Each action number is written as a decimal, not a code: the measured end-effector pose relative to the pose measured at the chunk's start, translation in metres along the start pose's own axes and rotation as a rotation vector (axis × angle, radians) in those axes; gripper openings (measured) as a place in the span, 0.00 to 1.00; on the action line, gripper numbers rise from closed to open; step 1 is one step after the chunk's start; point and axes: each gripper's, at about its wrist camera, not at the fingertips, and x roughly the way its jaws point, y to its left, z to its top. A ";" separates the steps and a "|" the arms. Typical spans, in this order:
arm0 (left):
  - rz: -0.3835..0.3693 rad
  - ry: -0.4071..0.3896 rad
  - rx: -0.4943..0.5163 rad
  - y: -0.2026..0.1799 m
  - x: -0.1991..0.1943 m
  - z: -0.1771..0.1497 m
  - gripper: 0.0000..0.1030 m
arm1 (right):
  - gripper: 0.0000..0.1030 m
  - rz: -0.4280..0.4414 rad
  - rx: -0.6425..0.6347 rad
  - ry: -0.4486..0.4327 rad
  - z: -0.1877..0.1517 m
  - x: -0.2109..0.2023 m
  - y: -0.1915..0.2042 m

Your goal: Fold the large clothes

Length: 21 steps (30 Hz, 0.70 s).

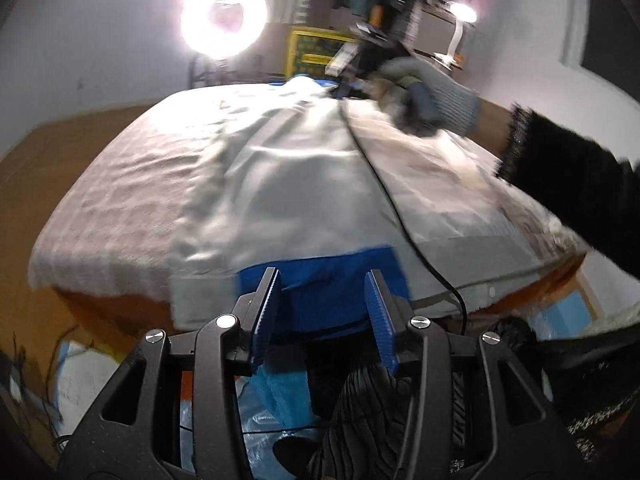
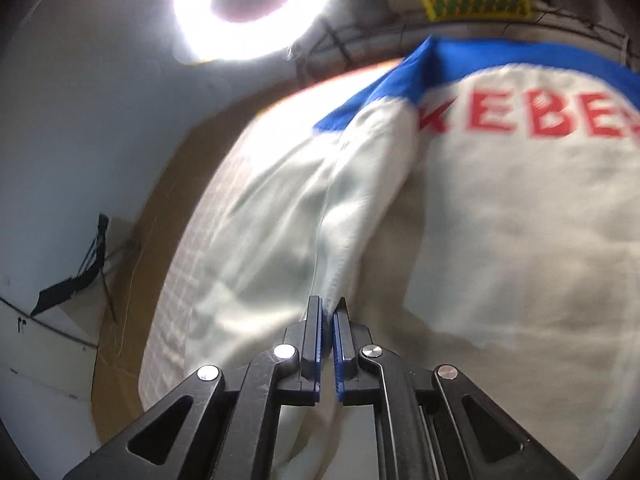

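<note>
The left gripper point(image 1: 324, 280), black with blue ribbed pads, sits low in the middle of the left wrist view with its jaws standing apart. A blue band of cloth point(image 1: 320, 276) lies in the gap between them, but the pads do not press on it, so it holds nothing. That blue band is the near edge of the big white garment with blue trim point(image 1: 288, 184), which lies spread flat over the table with the pale cover point(image 1: 120, 200) and fills the middle of the frame. A thin black cable point(image 1: 384, 188) runs down across the white cloth from the upper middle to the lower right. In the upper right of the frame a hand in a grey knit glove point(image 1: 432, 92) rests on the far part of the garment, and a black fuzzy sleeve point(image 1: 568, 176) reaches in from the right edge. A bright round ring lamp point(image 1: 223, 20) shines at the upper left, and a smaller desk lamp point(image 1: 460, 14) glows at the upper right. In the right wrist view, the right gripper point(image 2: 328, 312) sits low in the middle with its jaws closed tight on a fold of the white cloth, which rises from the pads up the frame. At the upper right the garment shows a blue collar band point(image 2: 404, 80) and big red letters point(image 2: 520, 118). The ring lamp glares at the top.
</note>
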 end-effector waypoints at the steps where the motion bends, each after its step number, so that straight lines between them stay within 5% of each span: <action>1: 0.000 -0.002 -0.028 0.006 -0.002 -0.001 0.43 | 0.07 -0.043 -0.020 0.008 -0.003 -0.002 -0.004; 3: 0.003 -0.003 -0.109 0.021 -0.004 -0.003 0.43 | 0.11 -0.062 -0.077 0.050 -0.009 -0.002 0.000; 5: 0.002 0.002 -0.186 0.036 -0.003 -0.008 0.43 | 0.49 -0.094 -0.102 0.054 -0.017 -0.011 0.002; 6: -0.016 0.011 -0.229 0.044 0.000 -0.010 0.43 | 0.55 -0.083 -0.090 0.040 -0.023 -0.020 0.002; 11: -0.193 0.074 -0.462 0.079 0.022 -0.017 0.49 | 0.56 0.182 -0.041 0.116 -0.069 -0.055 -0.012; 19: -0.387 0.107 -0.678 0.095 0.047 -0.023 0.49 | 0.57 0.352 -0.039 0.281 -0.167 -0.071 0.003; 21: -0.428 0.101 -0.706 0.095 0.049 -0.024 0.42 | 0.57 0.363 -0.042 0.312 -0.182 -0.067 0.013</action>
